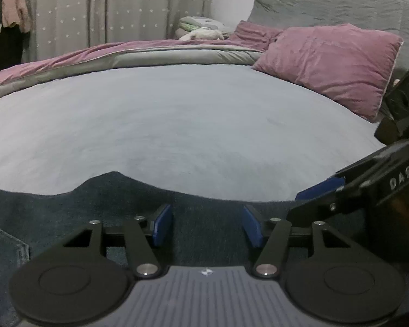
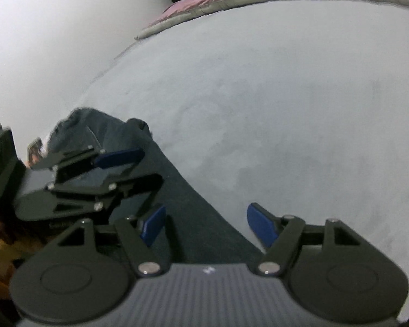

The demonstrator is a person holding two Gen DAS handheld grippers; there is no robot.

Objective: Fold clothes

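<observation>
Dark denim jeans [image 1: 204, 234] lie flat at the near edge of the bed [image 1: 177, 125], on its pale grey sheet. Both the left tool [image 1: 204, 224] and the right tool [image 2: 205, 224] hang over the denim with jaws parted, gripping nothing. A pink pillow [image 1: 332, 65] and a folded duvet [image 1: 150, 54] lie along the far edge.

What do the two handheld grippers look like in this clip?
Both match. The left gripper and right gripper have black linkage arms with silver screws, round black discs at the base, blue pads on the fingers, and a ribbed grey body bearing a small white logo. White letters "DAS" show on the right gripper's side. No sleeves visible.
</observation>
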